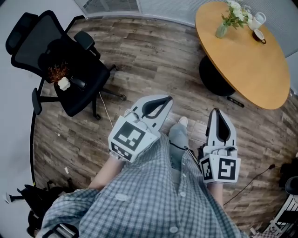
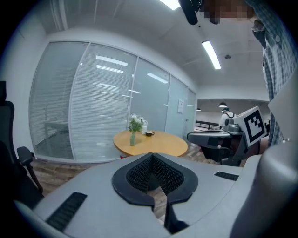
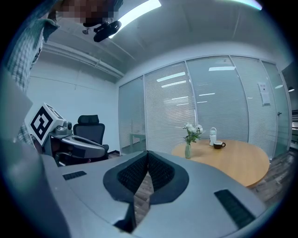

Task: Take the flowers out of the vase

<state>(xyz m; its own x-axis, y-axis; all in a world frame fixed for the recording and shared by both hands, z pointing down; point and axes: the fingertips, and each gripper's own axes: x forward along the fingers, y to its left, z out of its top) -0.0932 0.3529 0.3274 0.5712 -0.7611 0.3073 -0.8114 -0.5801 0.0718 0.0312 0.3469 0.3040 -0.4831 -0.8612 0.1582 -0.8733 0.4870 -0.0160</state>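
**Head view, entry: two clenched grippers, flowers in vase on table**

1. Left gripper [image 1: 166, 99], grey and white with a marker cube at its rear. It is held low in front of the person. In the left gripper view its jaws are seen pressed together, with nothing between them.
2. Right gripper [image 1: 216, 111], same make. It is held beside the left one and pointed the same way. In the right gripper view its jaws are likewise seen clenched on nothing.
3. Small pale green glass vase [image 1: 221, 30]. It is stood upright near the far edge of the round light-wood table [image 1: 251, 65], well apart from both grippers.
4. White flowers with green stems [image 1: 236, 11]. They are seated in the vase, with the blooms spread above its mouth.
5. Dark cup on a saucer [image 1: 259, 36] and a white lidded bottle [image 1: 259, 19]. Both are set just beside the vase on the same table.
6. Black mesh office chair on castors [image 1: 60, 56]. It is placed at the left on the wood-plank floor [image 1: 149, 60]. A small white object and a reddish-brown tuft lie on its seat and cannot be identified.
7. Blue-and-white checked shirt [image 1: 153, 200], worn by the person.
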